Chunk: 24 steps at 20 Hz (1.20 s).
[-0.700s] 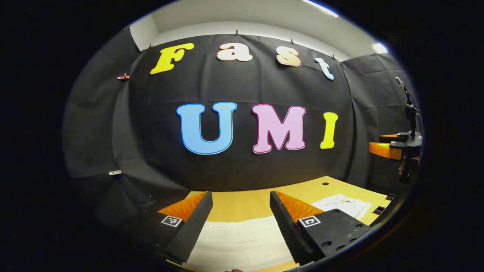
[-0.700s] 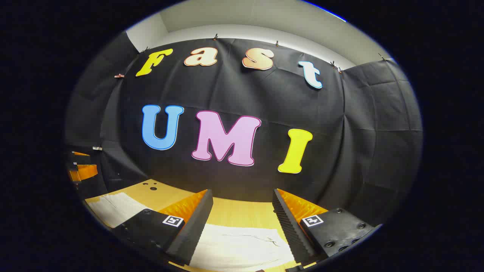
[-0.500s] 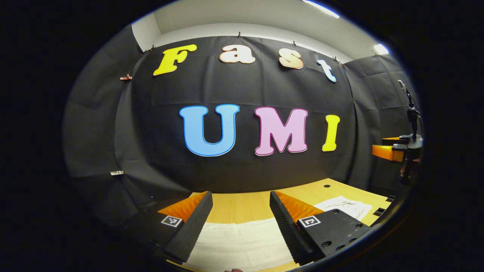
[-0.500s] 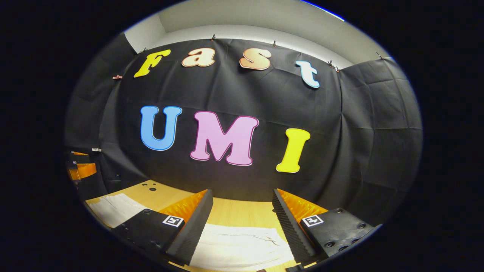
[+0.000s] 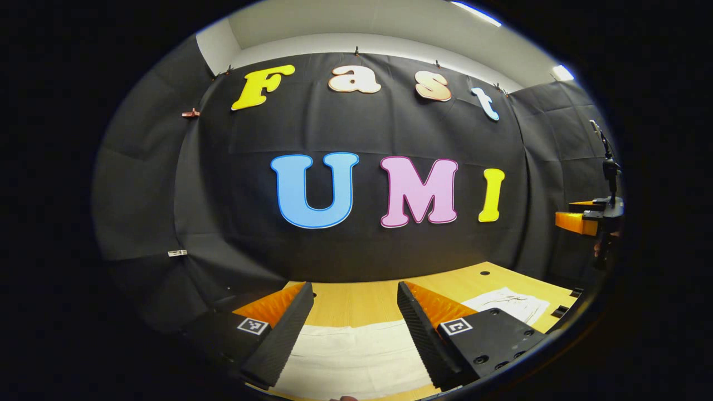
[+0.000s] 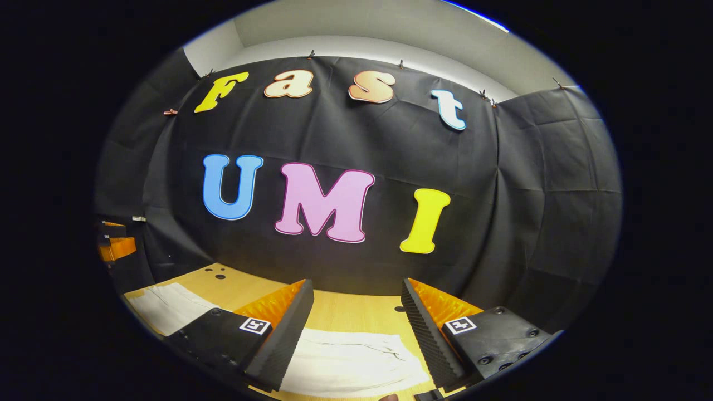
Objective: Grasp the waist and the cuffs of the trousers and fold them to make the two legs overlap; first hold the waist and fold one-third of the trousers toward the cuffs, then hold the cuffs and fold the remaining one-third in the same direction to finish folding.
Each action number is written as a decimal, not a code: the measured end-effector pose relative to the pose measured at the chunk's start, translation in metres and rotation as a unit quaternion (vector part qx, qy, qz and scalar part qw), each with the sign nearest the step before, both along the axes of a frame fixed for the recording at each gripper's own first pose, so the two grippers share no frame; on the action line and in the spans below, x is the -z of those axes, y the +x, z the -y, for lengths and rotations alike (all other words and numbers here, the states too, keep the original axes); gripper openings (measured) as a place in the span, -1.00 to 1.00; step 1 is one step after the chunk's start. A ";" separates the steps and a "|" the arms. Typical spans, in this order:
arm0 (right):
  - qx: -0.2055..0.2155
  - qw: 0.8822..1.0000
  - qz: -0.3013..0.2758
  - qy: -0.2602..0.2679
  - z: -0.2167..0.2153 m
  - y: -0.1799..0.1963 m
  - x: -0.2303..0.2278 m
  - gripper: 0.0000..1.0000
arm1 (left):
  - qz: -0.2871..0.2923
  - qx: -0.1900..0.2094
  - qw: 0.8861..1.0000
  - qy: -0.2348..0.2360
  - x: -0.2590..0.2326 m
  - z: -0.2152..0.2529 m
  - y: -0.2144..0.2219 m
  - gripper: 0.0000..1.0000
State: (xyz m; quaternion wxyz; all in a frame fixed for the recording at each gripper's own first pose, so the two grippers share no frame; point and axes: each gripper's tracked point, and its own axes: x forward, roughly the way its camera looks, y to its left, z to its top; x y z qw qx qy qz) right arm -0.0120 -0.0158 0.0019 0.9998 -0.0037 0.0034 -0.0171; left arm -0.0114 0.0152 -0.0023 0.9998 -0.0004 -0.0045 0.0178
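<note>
trousers [image 5: 356, 356] lie flat on wooden table [image 5: 362, 303]; left gripper [image 5: 351, 334], right gripper [image 6: 356, 334] wide.

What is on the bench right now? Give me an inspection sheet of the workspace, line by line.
Surface: light wooden table with small round holes near its far edge.
Job's things: white trousers lying flat on the table; in the right gripper view they lie under that gripper too. Which end is the waist cannot be told.
Clutter: nothing seen.
Grippers: left hand-held gripper open, above the cloth, holding nothing; right hand-held gripper open, above the cloth, holding nothing.
Cables: nothing seen.
Surroundings: black cloth wall behind the table, pale ceiling above.
</note>
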 end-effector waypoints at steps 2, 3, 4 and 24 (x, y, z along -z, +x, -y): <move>0.001 1.000 0.000 -0.006 0.002 0.000 0.000 0.94 | 0.001 -0.002 1.000 0.000 0.000 -0.004 -0.001 0.92; 0.003 1.000 -0.001 -0.011 0.004 -0.001 0.000 0.94 | 0.003 -0.002 1.000 0.002 0.000 -0.006 -0.002 0.92; 0.004 1.000 -0.001 -0.017 0.004 -0.001 0.000 0.94 | 0.004 -0.003 1.000 0.007 0.001 -0.010 -0.004 0.92; 0.057 0.981 -0.113 -0.147 0.068 -0.043 0.077 0.94 | -0.234 0.161 0.868 0.408 0.257 -0.127 -0.076 0.91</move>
